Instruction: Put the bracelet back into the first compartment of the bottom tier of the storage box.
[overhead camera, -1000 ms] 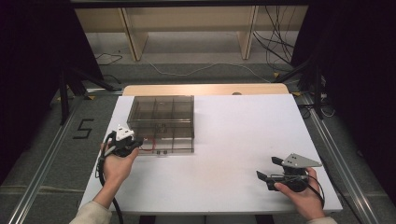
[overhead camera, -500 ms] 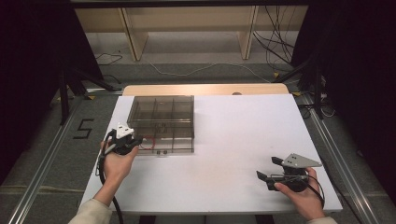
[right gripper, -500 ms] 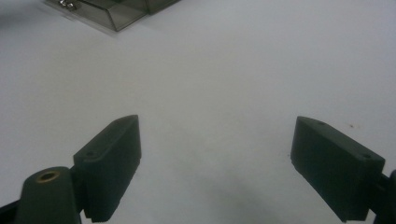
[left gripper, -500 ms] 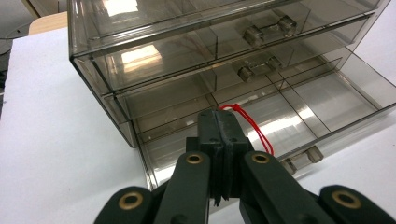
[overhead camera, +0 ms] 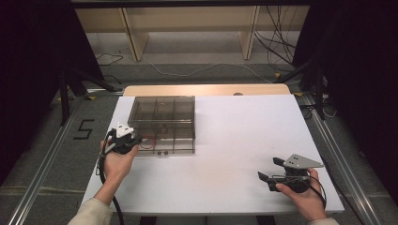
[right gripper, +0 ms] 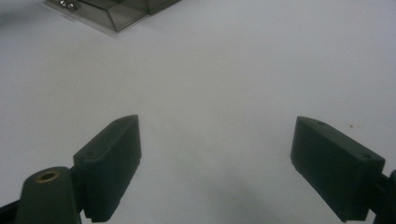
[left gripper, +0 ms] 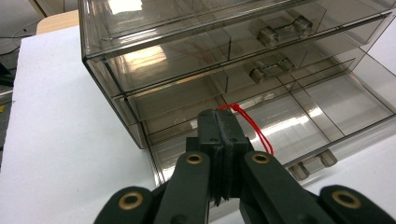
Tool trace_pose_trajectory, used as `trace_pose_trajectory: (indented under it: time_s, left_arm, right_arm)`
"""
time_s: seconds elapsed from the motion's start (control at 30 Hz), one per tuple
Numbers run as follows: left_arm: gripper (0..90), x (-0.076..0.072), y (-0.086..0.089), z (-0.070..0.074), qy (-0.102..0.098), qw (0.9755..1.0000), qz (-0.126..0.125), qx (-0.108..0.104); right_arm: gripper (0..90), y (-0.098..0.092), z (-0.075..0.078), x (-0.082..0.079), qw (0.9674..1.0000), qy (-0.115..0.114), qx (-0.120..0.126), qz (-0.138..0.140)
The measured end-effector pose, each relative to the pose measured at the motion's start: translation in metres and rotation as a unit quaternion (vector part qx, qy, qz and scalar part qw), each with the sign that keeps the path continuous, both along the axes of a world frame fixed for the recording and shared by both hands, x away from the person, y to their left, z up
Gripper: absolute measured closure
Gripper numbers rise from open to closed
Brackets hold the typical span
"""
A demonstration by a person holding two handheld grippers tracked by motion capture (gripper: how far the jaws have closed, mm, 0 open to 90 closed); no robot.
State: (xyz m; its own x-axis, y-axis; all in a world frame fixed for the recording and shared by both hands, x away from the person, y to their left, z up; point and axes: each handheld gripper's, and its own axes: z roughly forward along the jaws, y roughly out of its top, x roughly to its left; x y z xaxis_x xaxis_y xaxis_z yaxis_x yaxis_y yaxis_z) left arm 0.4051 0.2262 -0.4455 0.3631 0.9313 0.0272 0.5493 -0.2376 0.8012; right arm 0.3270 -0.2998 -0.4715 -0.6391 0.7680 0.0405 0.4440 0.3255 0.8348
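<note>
Smoky clear plastic drawer cabinet (overhead camera: 162, 123), just one, lies on the white table's (overhead camera: 234, 140) left side. Left gripper (overhead camera: 126, 140) is pinched closed on one red cord loop (left gripper: 250, 126) at its pulled-out bottom drawer (left gripper: 299, 116). Right gripper (overhead camera: 271, 174) is wide open, holding nothing, well apart.
</note>
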Motion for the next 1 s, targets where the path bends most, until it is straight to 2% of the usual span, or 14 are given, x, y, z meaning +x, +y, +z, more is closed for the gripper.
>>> trace_pose_trajectory:
  time_s: [1.0]
  left_arm:
    - [89.7, 0.0079, 0.0027, -0.0028, 0.004, 0.9999, 0.008, 0.007]
  right_arm:
    - [16.6, -0.0001, -0.0001, 0.0002, 1.0000, 0.000, 0.000, 0.000]
